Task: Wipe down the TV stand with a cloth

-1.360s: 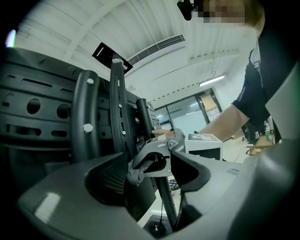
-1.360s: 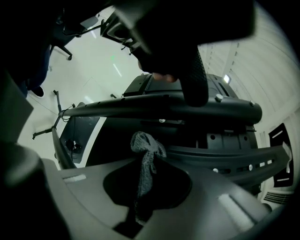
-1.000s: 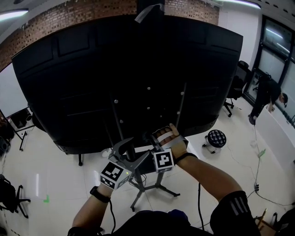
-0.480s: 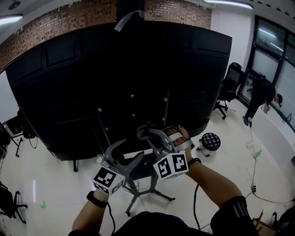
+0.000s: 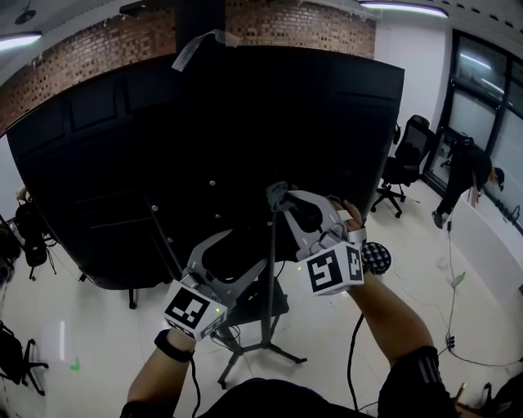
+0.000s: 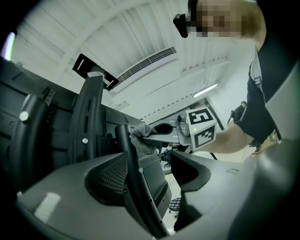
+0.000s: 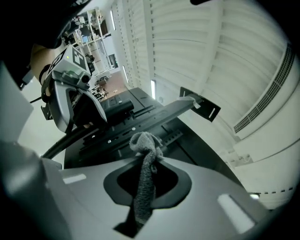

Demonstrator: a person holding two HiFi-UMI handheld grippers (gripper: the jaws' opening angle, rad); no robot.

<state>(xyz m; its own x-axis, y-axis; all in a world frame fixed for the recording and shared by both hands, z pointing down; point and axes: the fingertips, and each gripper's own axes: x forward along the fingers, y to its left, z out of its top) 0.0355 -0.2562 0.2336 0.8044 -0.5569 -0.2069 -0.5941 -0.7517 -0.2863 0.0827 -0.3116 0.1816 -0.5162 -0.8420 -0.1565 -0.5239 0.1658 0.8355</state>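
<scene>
Grey cloth (image 7: 145, 161) beside TV stand pole (image 5: 265, 322)

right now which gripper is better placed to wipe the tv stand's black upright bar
Right: the right gripper pinches the grey fuzzy cloth at the black upright bar; the left gripper is open, without cloth.

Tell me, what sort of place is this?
Probably an office or lab workspace: a swivel office chair, a big TV on a floor stand, and a brick wall.

Brick wall (image 5: 319, 28), white floor (image 5: 98, 318), office chair (image 5: 411, 151)
</scene>
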